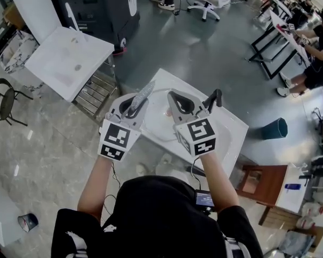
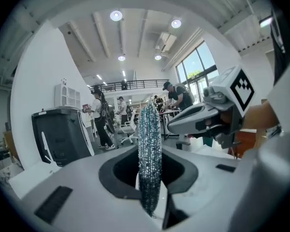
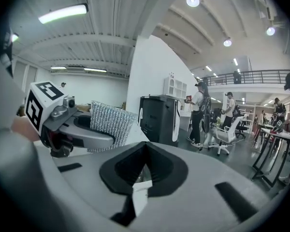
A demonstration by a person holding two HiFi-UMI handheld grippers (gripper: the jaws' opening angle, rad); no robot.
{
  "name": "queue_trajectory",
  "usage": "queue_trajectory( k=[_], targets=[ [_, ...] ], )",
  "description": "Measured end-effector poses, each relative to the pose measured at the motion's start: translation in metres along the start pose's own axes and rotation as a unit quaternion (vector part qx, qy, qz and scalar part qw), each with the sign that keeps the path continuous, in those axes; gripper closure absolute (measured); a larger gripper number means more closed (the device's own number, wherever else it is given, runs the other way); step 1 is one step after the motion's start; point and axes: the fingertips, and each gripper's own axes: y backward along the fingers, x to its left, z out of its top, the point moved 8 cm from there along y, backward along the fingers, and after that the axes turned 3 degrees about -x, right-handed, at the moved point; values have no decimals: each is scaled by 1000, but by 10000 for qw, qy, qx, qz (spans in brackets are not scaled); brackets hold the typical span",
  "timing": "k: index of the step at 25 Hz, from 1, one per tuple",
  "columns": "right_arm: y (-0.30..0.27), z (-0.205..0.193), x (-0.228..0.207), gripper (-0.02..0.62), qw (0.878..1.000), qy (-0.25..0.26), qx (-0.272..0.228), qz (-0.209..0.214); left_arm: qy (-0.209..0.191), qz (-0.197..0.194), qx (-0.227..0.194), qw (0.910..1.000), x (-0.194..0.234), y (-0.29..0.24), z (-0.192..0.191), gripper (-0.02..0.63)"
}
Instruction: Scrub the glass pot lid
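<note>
Glass pot lid [image 1: 162, 124]: lies flat on the white table [image 1: 229, 129]; clear, with its round rim only faintly traced; in the head view it shows below and between the two grippers
Left gripper [image 1: 134, 107]: jaws clamped on the lower part of the scouring pad [image 1: 144, 94]; the tool points away from the person [image 1: 161, 214]
Scouring pad: glittering silver-teal weave (edge-on in the left gripper view, broadside in the right gripper view); it stands upright between the jaws, and its upper part is free against the room beyond, touching nothing
Right gripper [image 1: 189, 110]: jaws fully together with nothing between them; it is held just beside the left gripper, pointing roughly the same way
Contact with lid: the head view alone does not settle whether either gripper is clear of the lid; both gripper views look out across the room
Person: black top, with bare forearms reaching forward, one to each gripper
Table: white, set at an angle on the grey floor, directly in front of the person
Surroundings: teal bin [image 1: 274, 128] on the floor to the right of the table; wooden stool [image 1: 257, 180] near the table's right corner; white panel [image 1: 70, 58] to the left, well apart; black chair [image 1: 2, 98] at the far left; dark cabinet [image 3: 159, 117] against the white wall; people at desks along the far right
</note>
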Motion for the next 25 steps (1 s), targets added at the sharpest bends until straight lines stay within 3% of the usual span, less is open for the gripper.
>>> queue_trajectory(
  k=[11,25],
  targets=[
    [45,42,-25,597,9962,38,-865,-120,384,183,-798,9959,-26,3,63,534],
    [94,65,-54,597,9904,141,-1363,160,271,564,-1093,9920,-70,3,108,534]
  ],
)
